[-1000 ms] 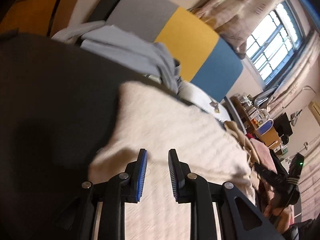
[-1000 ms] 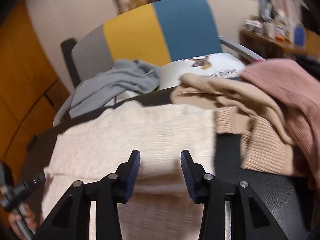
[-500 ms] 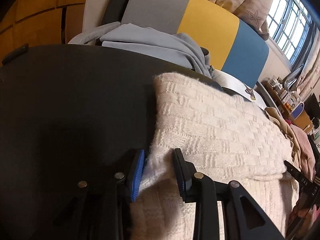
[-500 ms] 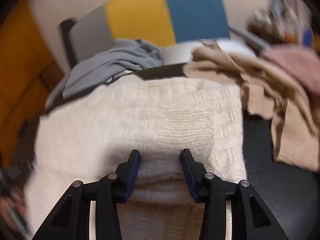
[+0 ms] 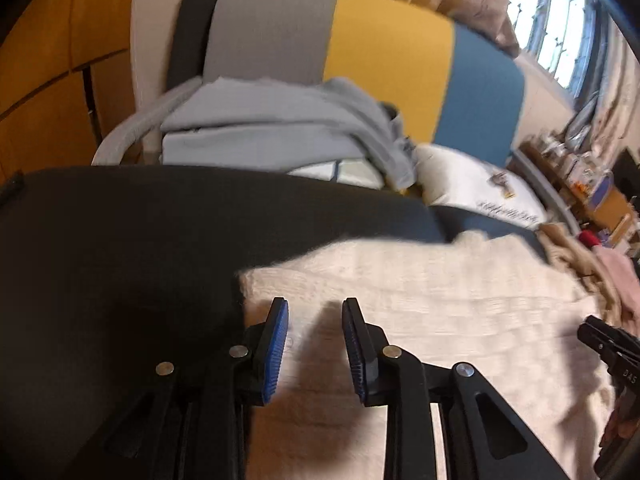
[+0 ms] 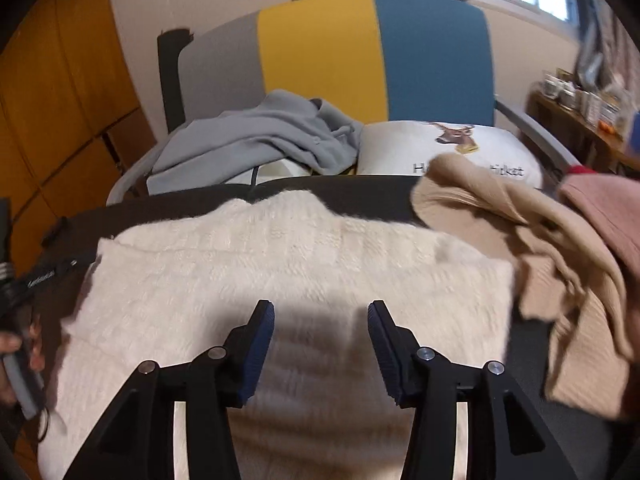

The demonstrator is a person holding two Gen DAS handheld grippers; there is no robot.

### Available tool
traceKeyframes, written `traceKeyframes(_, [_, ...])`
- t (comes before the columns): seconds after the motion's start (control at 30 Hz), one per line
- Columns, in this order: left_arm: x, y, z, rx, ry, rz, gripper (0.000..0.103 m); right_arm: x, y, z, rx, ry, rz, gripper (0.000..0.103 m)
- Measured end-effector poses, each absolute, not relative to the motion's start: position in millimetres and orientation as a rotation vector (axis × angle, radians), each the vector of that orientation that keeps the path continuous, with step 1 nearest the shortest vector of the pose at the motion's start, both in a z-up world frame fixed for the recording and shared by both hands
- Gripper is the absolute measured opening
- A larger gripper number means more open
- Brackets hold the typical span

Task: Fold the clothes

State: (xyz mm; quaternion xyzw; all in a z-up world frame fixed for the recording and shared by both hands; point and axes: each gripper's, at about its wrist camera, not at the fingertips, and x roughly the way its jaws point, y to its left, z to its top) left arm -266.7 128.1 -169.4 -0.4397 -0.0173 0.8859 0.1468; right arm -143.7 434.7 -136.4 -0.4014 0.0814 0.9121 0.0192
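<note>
- Since half a second ago the left tongs (image 5: 315,322) have let go of the cream sweater's (image 6: 280,272) edge and pulled back; the fold that stood between their pads now lies flat.
- The left tongs stand released, jaws apart with nothing between them, above the near left corner of the cream sweater (image 5: 420,292).
- The right tongs (image 6: 321,322) are likewise released, wide apart, hovering over the middle of the sweater's near part, their shadow falling on the knit.
- The cream sweater lies spread on the black table (image 5: 120,240), its left edge just beside the left tongs' blue pad (image 5: 276,344).
- To the right, a beige knit garment (image 6: 540,240) is heaped on the table, touching the sweater's right side; a pink garment (image 6: 608,208) lies over its far edge.
- Behind the table stands a chair (image 6: 376,52) striped gray, yellow and blue, carrying a gray hoodie (image 6: 260,140) and a white cushion with a deer print (image 6: 452,148).
- A cluttered shelf (image 6: 580,108) sits at far right under the window (image 5: 556,20).
</note>
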Motion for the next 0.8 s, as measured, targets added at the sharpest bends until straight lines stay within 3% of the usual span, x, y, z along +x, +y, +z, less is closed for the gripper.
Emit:
traceKeyframes(0.13, [-253, 127, -183, -1.211, 0.04, 2.594, 0.03, -152, 437, -157, -1.271, 0.217, 2.809, 0.055])
traceKeyframes(0.27, [-256, 118, -189, -1.216, -0.026, 2.601, 0.031, -152, 433, -161, -1.246, 0.172, 2.812, 0.057])
traceKeyframes(0.57, [-280, 128, -179, -1.262, 0.084, 2.638, 0.032, -157, 432, -163, -1.226, 0.175, 2.821, 0.06])
traceKeyframes(0.7, [-246, 94, -157, -1.256, -0.175, 2.601, 0.032, -142, 439, -151, -1.252, 0.286, 2.861, 0.066])
traceKeyframes(0.8, [-204, 62, -155, -1.235, -0.219, 2.559, 0.032, -103, 450, -136, -1.249, 0.449, 2.913, 0.066])
